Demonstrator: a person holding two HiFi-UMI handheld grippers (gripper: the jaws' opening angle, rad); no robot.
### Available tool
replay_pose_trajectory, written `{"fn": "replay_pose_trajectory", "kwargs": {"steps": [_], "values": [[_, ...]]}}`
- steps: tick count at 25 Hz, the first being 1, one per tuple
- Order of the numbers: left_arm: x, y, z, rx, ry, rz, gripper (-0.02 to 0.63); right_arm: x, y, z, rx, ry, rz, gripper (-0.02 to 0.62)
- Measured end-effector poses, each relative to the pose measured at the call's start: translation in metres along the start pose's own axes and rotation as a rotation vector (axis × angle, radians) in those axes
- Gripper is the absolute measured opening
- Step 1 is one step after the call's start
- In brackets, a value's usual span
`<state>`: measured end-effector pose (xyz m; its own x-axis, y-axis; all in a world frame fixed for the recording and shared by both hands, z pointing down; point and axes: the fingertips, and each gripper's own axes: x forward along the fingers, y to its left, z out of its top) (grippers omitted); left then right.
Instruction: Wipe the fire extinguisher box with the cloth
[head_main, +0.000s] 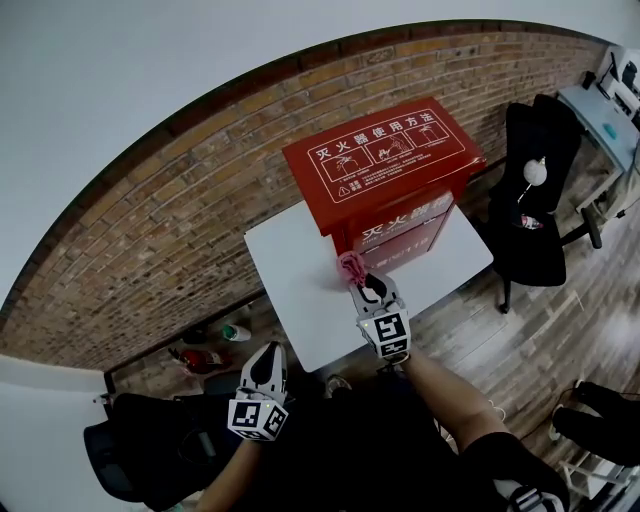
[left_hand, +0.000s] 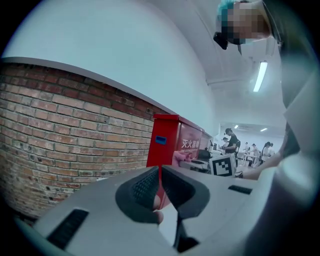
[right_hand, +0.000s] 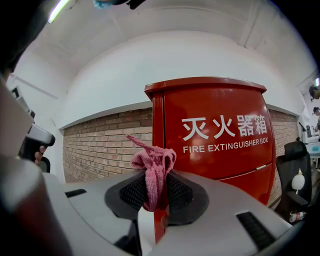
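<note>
My right gripper (right_hand: 155, 189) is clenching a pink cloth (right_hand: 153, 169). Both jaws are pressing into the middle of the cloth. Its bunched top is sticking up above the jaws, and a short tail is hanging below them. I am holding this gripper out over the far side of a white table (head_main: 290, 290). It is pointing at the left front corner of the red box (head_main: 385, 160). The cloth is sitting right at that front face, low down. I cannot tell whether it is touching the box.

My left gripper (head_main: 267, 355) is hanging lower and nearer to my body, at the table's near edge and well apart from the box. Its jaws are meeting at the tips and are gripping nothing.

The box is standing upright on the table, towards the far edge. White Chinese characters and the words "FIRE EXTINGUISHER BOX" are showing on its front. White pictograms and more characters are showing on its sloping top.

A brick wall (head_main: 150, 230) is running behind the table, with plain white wall above it. A black chair (head_main: 535, 220) is standing to the right of the table on a wooden floor (head_main: 560, 320). A few bottles (head_main: 215, 345) are lying on the floor by the wall, to the left of the table.
</note>
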<state>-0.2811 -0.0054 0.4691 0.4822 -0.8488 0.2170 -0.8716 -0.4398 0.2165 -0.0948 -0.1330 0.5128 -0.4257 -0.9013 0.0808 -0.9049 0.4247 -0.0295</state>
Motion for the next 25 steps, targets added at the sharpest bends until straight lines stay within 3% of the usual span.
{"fn": "replay_pose_trajectory", "kwargs": {"steps": [25], "values": [[0.009,-0.053,-0.014,-0.044,-0.046,0.137,0.034,-0.006,-0.044,-0.012,-0.038,0.04,0.128,0.092]]}}
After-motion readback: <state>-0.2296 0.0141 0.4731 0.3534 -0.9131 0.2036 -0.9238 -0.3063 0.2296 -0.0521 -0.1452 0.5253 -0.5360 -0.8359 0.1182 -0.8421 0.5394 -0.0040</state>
